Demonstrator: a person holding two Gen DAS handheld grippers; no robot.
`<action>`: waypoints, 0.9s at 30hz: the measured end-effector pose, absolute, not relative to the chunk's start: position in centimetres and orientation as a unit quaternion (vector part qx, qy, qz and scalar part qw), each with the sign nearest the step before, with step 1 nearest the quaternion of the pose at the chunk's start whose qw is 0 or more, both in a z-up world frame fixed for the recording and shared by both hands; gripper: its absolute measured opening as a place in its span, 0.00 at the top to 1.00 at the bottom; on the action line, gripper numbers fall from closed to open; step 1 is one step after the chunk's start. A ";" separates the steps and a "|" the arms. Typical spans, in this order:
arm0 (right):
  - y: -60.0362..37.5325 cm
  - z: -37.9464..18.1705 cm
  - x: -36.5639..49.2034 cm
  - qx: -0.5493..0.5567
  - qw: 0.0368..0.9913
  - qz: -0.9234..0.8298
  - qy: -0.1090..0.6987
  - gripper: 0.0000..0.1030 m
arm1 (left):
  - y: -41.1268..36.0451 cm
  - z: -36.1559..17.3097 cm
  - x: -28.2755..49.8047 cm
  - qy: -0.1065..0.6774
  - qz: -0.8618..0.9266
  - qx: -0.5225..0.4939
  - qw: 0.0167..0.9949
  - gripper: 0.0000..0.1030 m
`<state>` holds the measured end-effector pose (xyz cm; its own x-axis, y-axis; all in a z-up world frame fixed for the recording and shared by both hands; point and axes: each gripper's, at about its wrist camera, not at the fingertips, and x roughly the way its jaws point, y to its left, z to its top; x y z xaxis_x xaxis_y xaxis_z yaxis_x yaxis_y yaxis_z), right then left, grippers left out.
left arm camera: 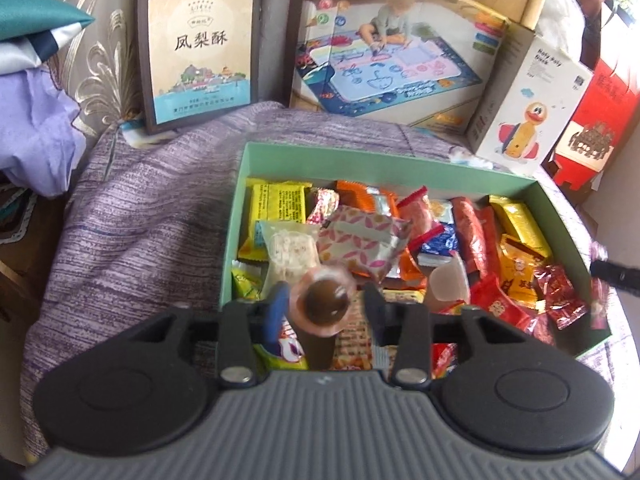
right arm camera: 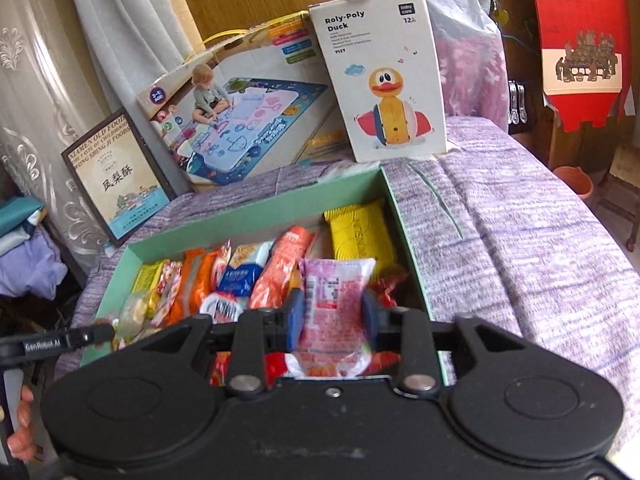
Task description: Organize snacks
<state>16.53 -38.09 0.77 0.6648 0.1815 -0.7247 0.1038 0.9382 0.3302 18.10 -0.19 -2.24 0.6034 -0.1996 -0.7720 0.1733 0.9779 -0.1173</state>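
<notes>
1. Left wrist view showed the green box [left arm camera: 400, 162] on a purple-covered bed [left arm camera: 132, 240], already heaped with wrapped snacks [left arm camera: 460, 248], so the snacks lay inside the box, not scattered.
2. Risk, as I judged it: the brown jelly cup [left arm camera: 322, 304] sat loose between parted fingers of the left hand-held gripper [left arm camera: 324, 308]; being round, it could roll off the heap or over the near wall if it dropped on a slope.
3. Risk two: the pink packet [right arm camera: 334, 304] hung between the fingers of the right hand-held gripper [right arm camera: 332, 316] near the box's right wall; a slippery wrapper could slide out over that edge.
4. Both tools worked over one box, so they could knock each other.
5. Left hand-held gripper: jaws partly apart, a clear gap on the cup's right, so nothing pinched.
6. Right hand-held gripper: jaws partly apart with the packet filling the space; whether the pads pressed it I could not tell.
</notes>
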 end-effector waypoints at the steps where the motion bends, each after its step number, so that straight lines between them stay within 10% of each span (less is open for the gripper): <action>1: -38.1 0.6 16.8 0.179 0.895 0.018 0.408 0.28 | -0.3 -2.4 18.0 0.433 -0.098 -0.014 0.896 0.17; 2: -38.2 0.6 16.9 0.184 0.895 0.016 0.405 0.11 | -0.3 -2.5 17.9 0.429 -0.094 -0.010 0.898 0.12; 7: -37.8 0.3 16.6 0.188 0.893 0.016 0.408 0.00 | -0.6 -2.8 17.2 0.431 -0.091 -0.001 0.898 0.00; 27: -35.3 3.5 11.1 0.175 0.892 0.046 0.413 0.00 | 0.5 0.1 11.1 0.418 -0.093 -0.009 0.903 0.00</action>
